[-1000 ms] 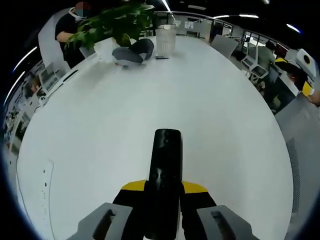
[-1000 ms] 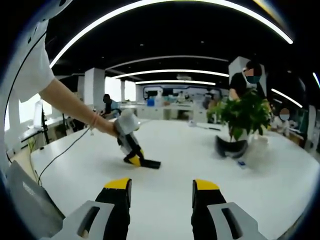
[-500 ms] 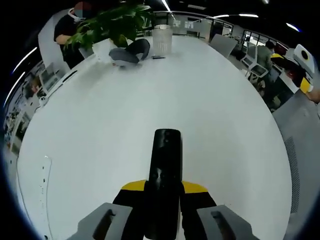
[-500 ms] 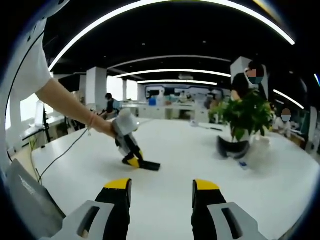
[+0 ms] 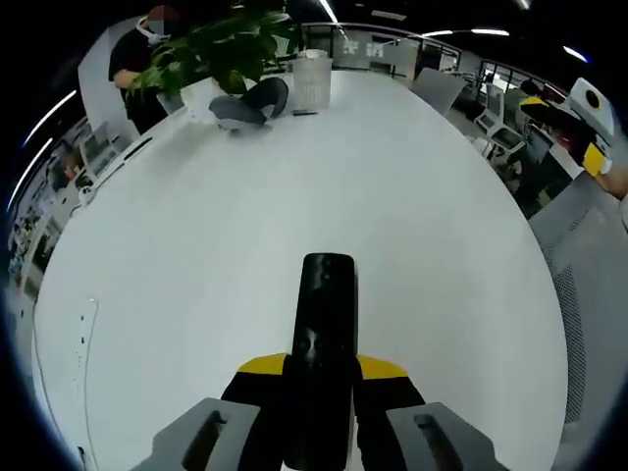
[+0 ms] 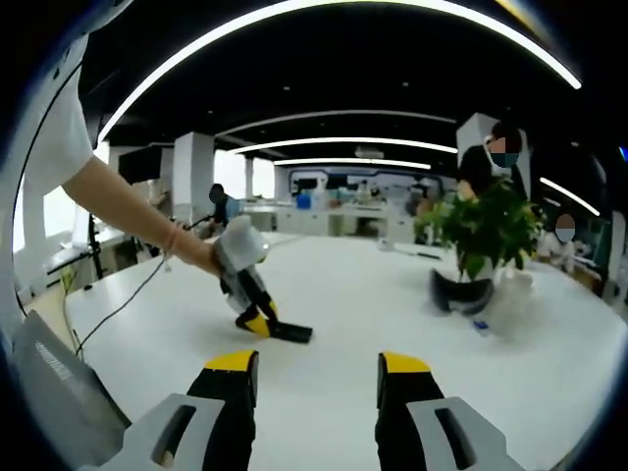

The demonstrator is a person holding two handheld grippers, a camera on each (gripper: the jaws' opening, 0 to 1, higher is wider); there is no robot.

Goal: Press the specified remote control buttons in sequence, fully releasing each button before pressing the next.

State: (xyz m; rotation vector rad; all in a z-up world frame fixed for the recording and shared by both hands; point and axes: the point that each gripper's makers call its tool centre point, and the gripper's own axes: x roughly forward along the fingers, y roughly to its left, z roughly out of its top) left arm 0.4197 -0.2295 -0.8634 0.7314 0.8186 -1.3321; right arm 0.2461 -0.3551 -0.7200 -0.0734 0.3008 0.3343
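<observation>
Left gripper: the left gripper [image 5: 319, 392] was closed on the black remote control [image 5: 322, 343], which stuck forward from between its yellow-tipped jaws and lay low over the white table [image 5: 196, 255]; in the right gripper view the same gripper [image 6: 257, 319] showed at the end of the person's hand [image 6: 201, 253], the remote's [image 6: 287, 334] far end looking to touch the table.

Right gripper: the right gripper [image 6: 317, 378] was empty, its jaws parted, held well apart from the remote and aimed across the table.

Remote's place: near the table's middle, well away from the potted plant [image 6: 486, 231] and the dark rounded object [image 6: 459, 292] beside it.

Stage, as judged: no button was under pressure; the presser had not reached the remote.

Risk one: the jaws covered part of the remote's near half, so a target button could sit hidden or blocked.

Risk two: a push on the free far end might tip or slide the remote in the grasp, causing a wrong or double press.

Risk three: open jaws make a broad tip that could catch two buttons at once.
</observation>
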